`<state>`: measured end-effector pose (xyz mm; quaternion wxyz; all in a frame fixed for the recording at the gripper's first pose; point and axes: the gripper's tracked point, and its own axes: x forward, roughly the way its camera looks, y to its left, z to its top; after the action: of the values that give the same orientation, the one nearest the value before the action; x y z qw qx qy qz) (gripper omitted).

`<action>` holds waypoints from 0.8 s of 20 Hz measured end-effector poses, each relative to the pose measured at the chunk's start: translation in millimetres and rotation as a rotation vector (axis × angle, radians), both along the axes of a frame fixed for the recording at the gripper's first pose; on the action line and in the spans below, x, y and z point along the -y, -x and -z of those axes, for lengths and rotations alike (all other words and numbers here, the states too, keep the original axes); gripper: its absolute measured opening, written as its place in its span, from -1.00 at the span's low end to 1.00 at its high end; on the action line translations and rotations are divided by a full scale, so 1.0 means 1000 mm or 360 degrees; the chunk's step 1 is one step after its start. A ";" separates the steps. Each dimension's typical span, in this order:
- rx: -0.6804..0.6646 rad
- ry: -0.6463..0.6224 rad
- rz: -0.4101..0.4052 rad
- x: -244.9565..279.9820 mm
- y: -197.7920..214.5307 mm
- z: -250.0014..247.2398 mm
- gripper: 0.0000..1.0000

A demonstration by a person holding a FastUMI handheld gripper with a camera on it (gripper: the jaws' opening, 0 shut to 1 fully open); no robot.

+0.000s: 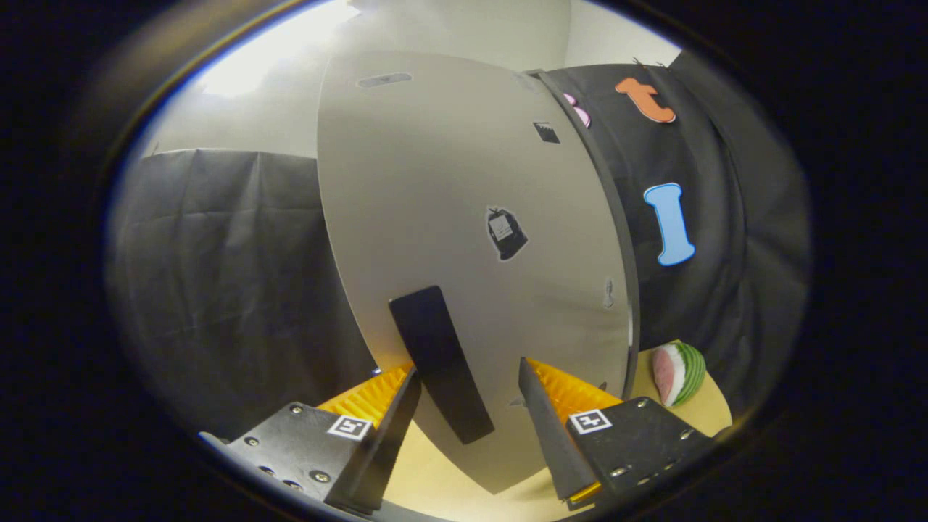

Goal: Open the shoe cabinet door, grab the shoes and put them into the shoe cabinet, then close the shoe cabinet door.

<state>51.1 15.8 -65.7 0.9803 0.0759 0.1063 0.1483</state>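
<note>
The shoe cabinet door [464, 188] is a large grey panel standing close in front of me, its dark edge on the right side. A flat black handle [435, 355] slants down the lower part of the door. My gripper [467, 366] is open with the handle between its fingers. The left finger lies right against the handle, while the right finger stands apart from it with a gap. The door hides the cabinet's inside, and I see no shoes.
A toy watermelon slice [678, 373] lies on the tan tabletop [707, 409] to the right, past the door's edge. Black cloth walls stand to the left and right of the door.
</note>
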 end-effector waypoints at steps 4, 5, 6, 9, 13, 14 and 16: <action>-0.0010 0.0018 -0.0034 -0.010 -0.014 0.004 0.70; -0.0002 0.0029 -0.0022 -0.012 -0.019 0.002 0.72; -0.0005 0.0037 -0.0023 -0.014 -0.024 0.003 0.79; -0.0010 0.0025 -0.0043 -0.023 -0.033 0.007 0.85; -0.0008 0.0017 -0.0071 -0.039 -0.048 0.010 0.98; -0.0009 0.0018 -0.0074 -0.042 -0.052 0.011 0.99; -0.0007 0.0025 -0.0080 -0.055 -0.061 0.014 0.99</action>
<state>111.8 70.4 -79.5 0.9766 0.0658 0.1115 0.1719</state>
